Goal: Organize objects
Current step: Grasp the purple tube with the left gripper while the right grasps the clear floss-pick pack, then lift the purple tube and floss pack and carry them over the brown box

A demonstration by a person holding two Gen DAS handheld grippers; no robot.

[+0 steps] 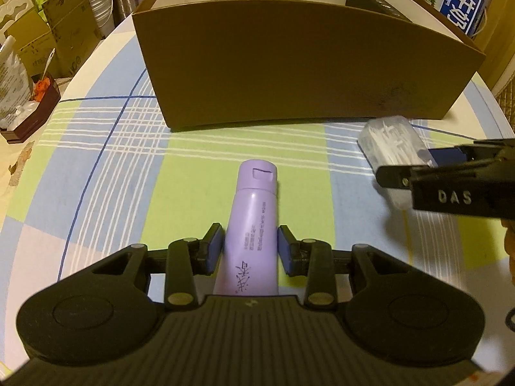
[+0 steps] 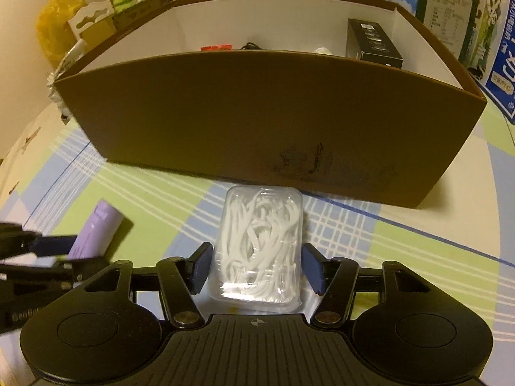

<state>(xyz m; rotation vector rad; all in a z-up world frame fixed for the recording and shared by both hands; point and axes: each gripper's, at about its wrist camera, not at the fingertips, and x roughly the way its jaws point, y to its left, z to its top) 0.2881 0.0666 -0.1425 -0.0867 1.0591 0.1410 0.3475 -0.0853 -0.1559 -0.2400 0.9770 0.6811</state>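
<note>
Each gripper point(image 1: 249, 247) is matte black plastic with blue pads point(image 1: 215, 248). Brass-coloured pivot pins point(image 1: 179, 298) dot its linkage. The right gripper point(image 2: 254, 268) carries raised "DAS" lettering.

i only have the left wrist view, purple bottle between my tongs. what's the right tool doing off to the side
Observer: The right tongs straddle a clear case of white floss picks. The pads sit on either side of it with small gaps, so no grip yet.
Operator: is the case lying flat
Observer: Yes, flat on the plaid tablecloth, its far end close to the front wall of the brown box.
Operator: anything in the box besides the black carton
Observer: Beyond the black carton, a red item and something white peek over the front wall. I cannot tell what they are.
</note>
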